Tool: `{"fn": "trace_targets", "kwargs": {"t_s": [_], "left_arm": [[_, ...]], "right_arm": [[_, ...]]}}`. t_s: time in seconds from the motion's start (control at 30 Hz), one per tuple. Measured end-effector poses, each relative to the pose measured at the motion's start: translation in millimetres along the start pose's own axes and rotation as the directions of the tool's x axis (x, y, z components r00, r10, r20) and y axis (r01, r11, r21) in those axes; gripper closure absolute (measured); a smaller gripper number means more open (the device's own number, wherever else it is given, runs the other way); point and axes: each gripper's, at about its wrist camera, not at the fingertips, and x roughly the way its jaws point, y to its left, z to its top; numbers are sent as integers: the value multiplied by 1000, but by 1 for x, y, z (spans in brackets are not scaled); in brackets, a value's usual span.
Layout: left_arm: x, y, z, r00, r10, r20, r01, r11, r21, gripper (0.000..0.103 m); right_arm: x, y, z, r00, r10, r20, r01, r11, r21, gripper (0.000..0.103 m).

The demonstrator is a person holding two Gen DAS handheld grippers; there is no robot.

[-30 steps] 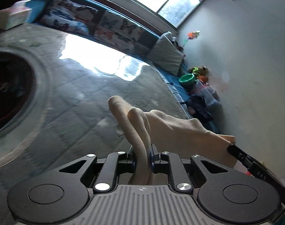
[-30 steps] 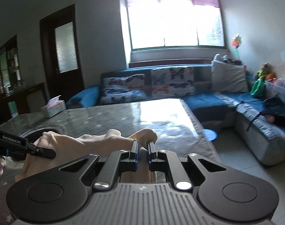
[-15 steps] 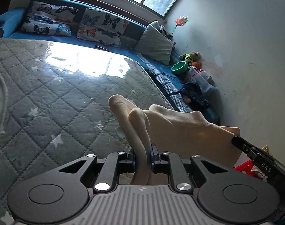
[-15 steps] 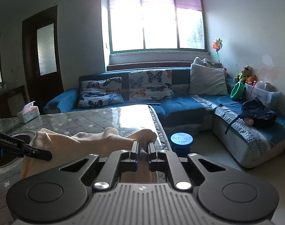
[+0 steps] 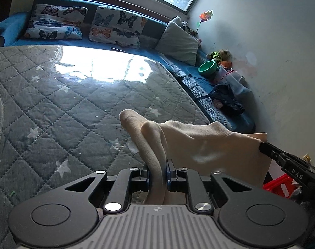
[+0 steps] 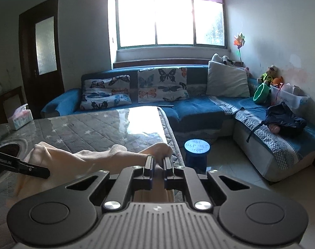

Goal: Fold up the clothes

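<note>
A cream garment (image 5: pixel 199 145) is stretched in the air between both grippers, above the grey quilted table (image 5: pixel 74 108). My left gripper (image 5: pixel 158 171) is shut on one bunched edge of it, folds bulging past the pads. At the right edge of the left wrist view the other gripper's finger (image 5: pixel 286 159) pinches the far corner. In the right wrist view the cream garment (image 6: pixel 107 157) runs leftward from my right gripper (image 6: pixel 158 166), which is shut on its edge, to the left gripper's black finger (image 6: pixel 31 169). The cloth hangs below, hidden by the gripper bodies.
A blue corner sofa (image 6: pixel 199 110) with butterfly cushions (image 6: pixel 161 85) runs behind and right of the table. A blue stool (image 6: pixel 197 151) stands by the table's right edge. A tissue box (image 6: pixel 20 117) sits far left. Green bowl (image 6: pixel 261 92), toys and dark clothes lie on the sofa.
Both grippers have carried the stretched garment sideways to the right along the table. The dark round inset and tissue box slid out of the left wrist view. Both grips are unchanged.
</note>
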Motion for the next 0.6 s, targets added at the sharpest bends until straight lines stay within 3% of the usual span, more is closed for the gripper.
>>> {"fn": "trace_targets", "kwargs": {"t_s": [0.6], "left_arm": [[19, 13, 0, 998, 58, -31, -58, 998, 7, 86]], "right_arm": [[55, -3, -13, 995, -33, -94, 34, 999, 8, 95]]}}
